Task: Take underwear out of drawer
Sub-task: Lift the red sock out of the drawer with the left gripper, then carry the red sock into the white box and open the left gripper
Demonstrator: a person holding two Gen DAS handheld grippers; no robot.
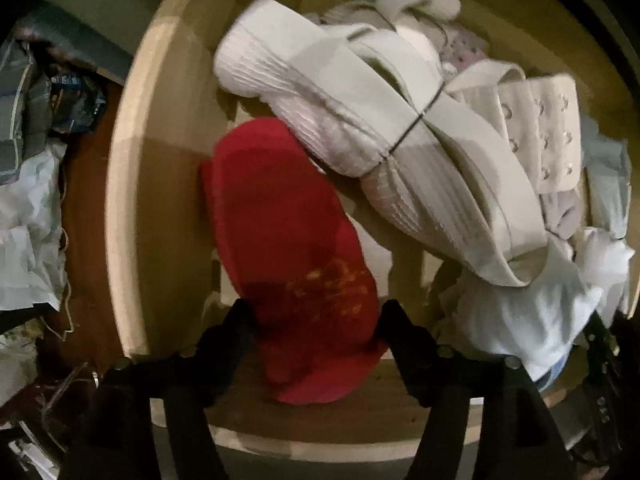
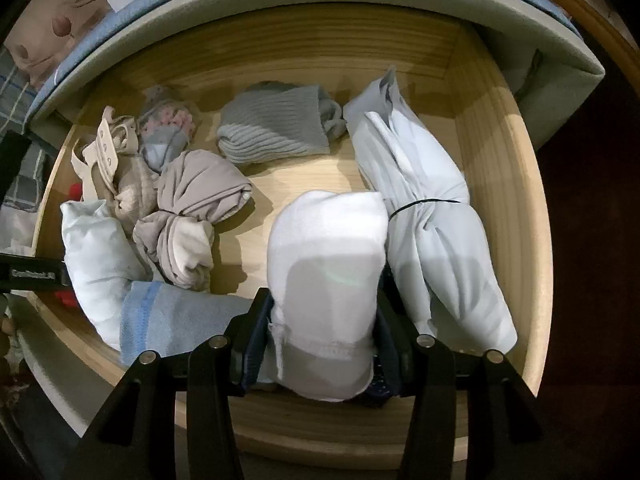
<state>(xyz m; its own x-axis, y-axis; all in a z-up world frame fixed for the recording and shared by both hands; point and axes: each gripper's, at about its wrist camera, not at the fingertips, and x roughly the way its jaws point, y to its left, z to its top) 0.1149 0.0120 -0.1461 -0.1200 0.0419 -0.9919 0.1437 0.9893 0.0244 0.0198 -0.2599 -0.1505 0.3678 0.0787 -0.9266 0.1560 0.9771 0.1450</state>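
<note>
- Left wrist view: the left gripper (image 1: 316, 316) points straight down into the pale wooden drawer (image 1: 132, 184), its black jaws spread wide on either side of a red folded fabric piece with a yellow print (image 1: 280, 216).
- The red piece lies on the drawer floor between the jaws; neither fingertip presses on it, as far as the blur allows.
- Up and to the right lies a white ribbed fabric roll bound by a thin dark elastic band (image 1: 320, 92), with a cream strap with metal eyelets (image 1: 548, 132) beside it.
- The picture is motion-blurred and dim; the clutter outside the drawer on the left is too dark to name.
- Right wrist view: the right gripper (image 2: 324, 332) tilts steeply down over the drawer, jaws set narrow and clamped on a white rolled underwear bundle (image 2: 328, 256).
- The bundle's lower end hides the inner faces of the fingers.
- Whether the bundle is lifted clear of the drawer floor cannot be told.
- A black gripper part is cut off at the left edge.
</note>
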